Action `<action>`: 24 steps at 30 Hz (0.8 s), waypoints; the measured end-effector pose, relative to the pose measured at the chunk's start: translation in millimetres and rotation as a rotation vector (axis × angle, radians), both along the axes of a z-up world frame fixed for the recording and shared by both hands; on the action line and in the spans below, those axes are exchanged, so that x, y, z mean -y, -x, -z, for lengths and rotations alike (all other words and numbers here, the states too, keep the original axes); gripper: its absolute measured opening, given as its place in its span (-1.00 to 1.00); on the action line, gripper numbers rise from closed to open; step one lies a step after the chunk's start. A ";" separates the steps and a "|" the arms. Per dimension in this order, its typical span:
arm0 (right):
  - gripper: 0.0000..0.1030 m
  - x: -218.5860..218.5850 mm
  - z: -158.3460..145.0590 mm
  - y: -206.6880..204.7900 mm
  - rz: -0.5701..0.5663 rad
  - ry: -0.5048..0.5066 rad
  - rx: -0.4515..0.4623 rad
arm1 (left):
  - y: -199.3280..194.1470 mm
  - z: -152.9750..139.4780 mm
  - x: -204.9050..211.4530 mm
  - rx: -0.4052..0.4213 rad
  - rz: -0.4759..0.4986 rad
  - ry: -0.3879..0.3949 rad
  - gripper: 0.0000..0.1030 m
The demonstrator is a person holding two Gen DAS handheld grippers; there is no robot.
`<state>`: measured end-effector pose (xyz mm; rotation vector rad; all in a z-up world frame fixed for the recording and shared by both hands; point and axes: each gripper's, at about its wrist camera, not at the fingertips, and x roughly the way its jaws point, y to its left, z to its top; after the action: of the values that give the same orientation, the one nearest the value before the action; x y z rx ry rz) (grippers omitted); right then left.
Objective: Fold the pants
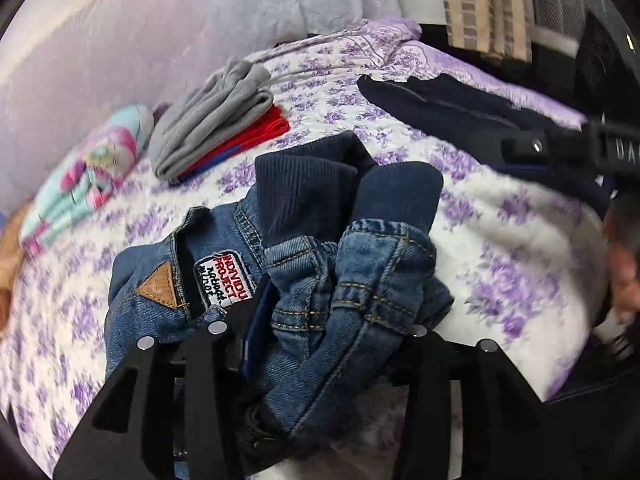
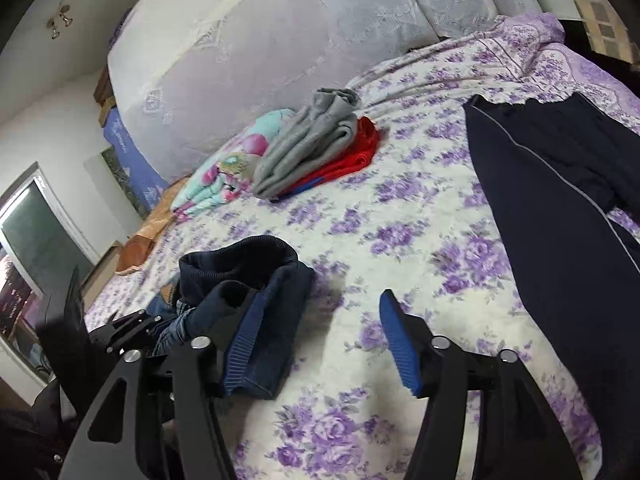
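Note:
Small blue denim pants (image 1: 320, 280) with navy ribbed cuffs and a sewn patch lie bunched on the floral bedspread (image 1: 500, 248). My left gripper (image 1: 328, 332) has its jaws wide apart with denim bunched between them; whether it grips the cloth is hidden. My right gripper (image 2: 320, 344) is open and empty, low over the bed; its left finger (image 2: 244, 344) rests against the pants' navy cuff (image 2: 256, 280). The right gripper also shows in the left wrist view (image 1: 560, 148) at the right edge.
Dark navy trousers (image 2: 560, 208) lie spread to the right. A folded stack of grey and red clothes (image 2: 316, 148) sits further back, with a pastel patterned item (image 2: 224, 172) beside it. The padded headboard (image 2: 280, 48) stands behind.

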<state>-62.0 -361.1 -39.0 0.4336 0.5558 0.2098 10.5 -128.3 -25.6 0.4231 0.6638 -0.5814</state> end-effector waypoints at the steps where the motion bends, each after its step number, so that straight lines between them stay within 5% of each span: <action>1: 0.37 -1.2 -3.1 0.0 -0.012 -0.005 0.014 | 0.7 -7.2 -4.1 -0.024 0.006 0.012 -0.05; 3: 0.47 -4.8 -9.2 0.6 -0.027 -0.001 0.038 | 10.7 -21.9 -7.9 -0.076 0.047 0.067 0.30; 5: 0.54 -7.4 -11.4 -1.6 -0.046 -0.017 0.039 | 29.0 -43.9 -23.6 -0.071 0.106 0.182 0.92; 9: 0.63 -6.1 8.1 -22.5 -0.150 -0.194 -0.068 | 32.4 -68.7 -53.9 -0.078 0.135 0.320 0.92; 13: 0.57 -13.0 34.6 -49.2 -0.286 -0.419 -0.141 | -21.8 -17.3 -67.4 -0.355 0.058 0.402 0.90; 14: 0.37 -16.2 36.9 -54.9 -0.323 -0.453 -0.132 | -28.2 -4.9 -68.7 -0.392 0.053 0.423 0.90; 15: -0.21 -22.3 37.0 -62.0 -0.377 -0.487 -0.118 | -27.3 -2.8 -69.5 -0.392 0.049 0.429 0.90; 20: -0.54 -46.6 -9.9 -51.0 -0.545 -0.338 0.073 | -0.7 -15.8 -61.6 -0.332 0.166 0.433 0.90; 23: -0.28 -33.7 12.1 -66.1 -0.375 -0.183 -0.147 | -18.1 2.9 -60.3 -0.444 0.158 0.454 0.90; 24: 0.05 -17.8 29.3 -69.3 -0.305 -0.206 -0.226 | -20.7 5.4 -60.7 -0.452 0.166 0.460 0.90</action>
<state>7.3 -343.3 -68.3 0.5762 0.8268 0.5183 31.1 -67.7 -31.0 -0.0933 0.9001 -0.9759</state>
